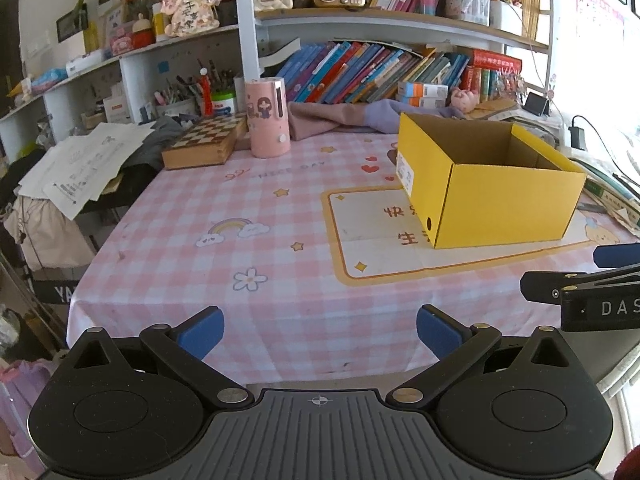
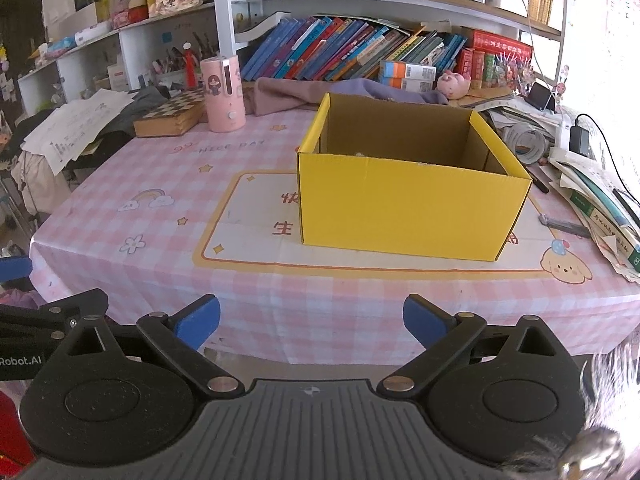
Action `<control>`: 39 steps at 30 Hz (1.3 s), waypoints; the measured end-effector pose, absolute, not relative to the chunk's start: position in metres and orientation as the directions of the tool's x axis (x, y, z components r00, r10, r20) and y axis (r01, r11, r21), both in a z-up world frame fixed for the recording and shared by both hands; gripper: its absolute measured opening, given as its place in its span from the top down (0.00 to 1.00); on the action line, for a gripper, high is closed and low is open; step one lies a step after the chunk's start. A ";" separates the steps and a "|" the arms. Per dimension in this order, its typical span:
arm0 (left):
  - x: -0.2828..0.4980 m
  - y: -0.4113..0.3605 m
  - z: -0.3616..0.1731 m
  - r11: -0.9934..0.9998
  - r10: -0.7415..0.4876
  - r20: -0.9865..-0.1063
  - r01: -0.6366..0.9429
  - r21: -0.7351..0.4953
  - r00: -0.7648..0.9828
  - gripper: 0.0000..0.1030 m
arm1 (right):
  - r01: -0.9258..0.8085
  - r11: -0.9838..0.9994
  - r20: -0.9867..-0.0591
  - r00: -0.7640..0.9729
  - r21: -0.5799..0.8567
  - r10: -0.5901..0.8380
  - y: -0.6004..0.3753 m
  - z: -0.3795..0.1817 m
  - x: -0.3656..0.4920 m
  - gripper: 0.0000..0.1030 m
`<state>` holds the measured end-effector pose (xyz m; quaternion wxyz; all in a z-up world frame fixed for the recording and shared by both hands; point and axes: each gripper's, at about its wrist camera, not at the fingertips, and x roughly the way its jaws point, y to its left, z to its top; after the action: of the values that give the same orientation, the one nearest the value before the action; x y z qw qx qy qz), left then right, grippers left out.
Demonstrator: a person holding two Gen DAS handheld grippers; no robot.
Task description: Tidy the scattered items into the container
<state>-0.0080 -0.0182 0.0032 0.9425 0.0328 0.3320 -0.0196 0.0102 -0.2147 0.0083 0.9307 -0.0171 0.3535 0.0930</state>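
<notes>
A yellow cardboard box (image 1: 496, 196) (image 2: 408, 204) stands open-topped on the pink checked tablecloth (image 1: 248, 208) (image 2: 160, 208). Its near wall hides most of its floor; only small pale specks show over the rim in the right wrist view. My left gripper (image 1: 320, 334) hangs open at the table's near edge, left of the box, nothing between its blue pads. My right gripper (image 2: 311, 322) is open too, short of the near edge and straight in front of the box, holding nothing. In the left wrist view the right gripper's finger (image 1: 616, 255) juts in from the right.
A pink cylinder with a cartoon figure (image 1: 267, 118) (image 2: 222, 94), a wooden chess box (image 1: 204, 142) (image 2: 170, 116) and folded cloth (image 1: 332, 118) sit along the far edge under shelves of books. Papers, books, tape roll (image 2: 524, 142) and a charger crowd the right side.
</notes>
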 end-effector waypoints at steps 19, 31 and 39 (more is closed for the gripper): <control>-0.016 -0.021 0.005 0.996 -0.011 -0.621 0.063 0.061 0.784 0.00 | -0.193 0.981 -0.653 0.739 0.032 0.167 -0.214 0.012 0.012 0.04; -0.015 -0.017 0.001 0.998 -0.002 -0.640 0.044 0.050 0.768 0.00 | -0.203 0.979 -0.662 0.730 0.025 0.168 -0.209 0.010 0.014 0.04; -0.014 -0.019 -0.001 0.998 -0.009 -0.646 0.052 0.047 0.763 0.00 | -0.192 0.981 -0.668 0.727 0.024 0.158 -0.211 0.009 0.015 0.04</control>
<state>-0.0135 -0.0186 -0.0011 0.9384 0.0312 0.3438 -0.0164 0.0149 -0.2109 0.0093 0.9290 -0.0235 0.3570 0.0943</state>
